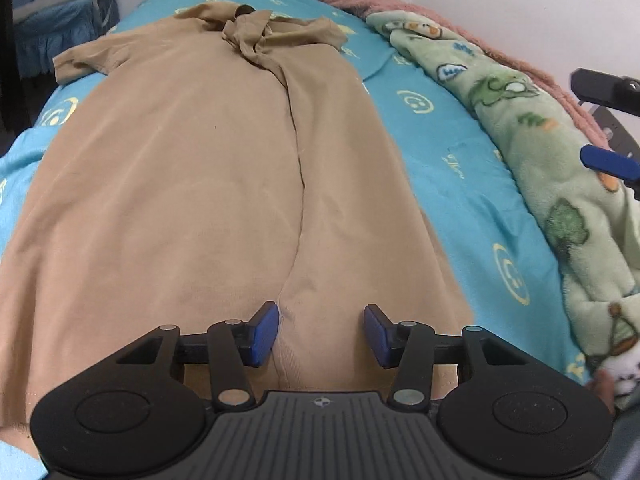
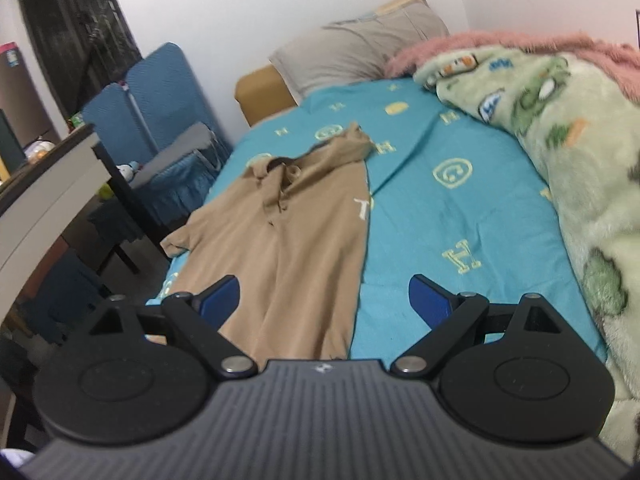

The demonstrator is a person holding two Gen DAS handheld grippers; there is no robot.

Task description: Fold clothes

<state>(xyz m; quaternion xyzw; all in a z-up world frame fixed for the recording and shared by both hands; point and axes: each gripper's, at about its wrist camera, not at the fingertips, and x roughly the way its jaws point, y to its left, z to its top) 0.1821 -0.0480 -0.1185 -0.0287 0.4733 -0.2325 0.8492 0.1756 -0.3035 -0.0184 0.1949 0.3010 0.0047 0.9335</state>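
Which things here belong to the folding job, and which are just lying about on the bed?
For the job:
- tan shirt, spread flat with one side already folded in
- left claw, open over the shirt's hem
- right claw, open, holding nothing

Just lying about:
- green blanket
- pink blanket
- pillow
- blue sheet, only the work surface

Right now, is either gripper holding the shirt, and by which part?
Nothing is held. The left gripper hangs over the tan shirt with open jaws; the right gripper is open too.
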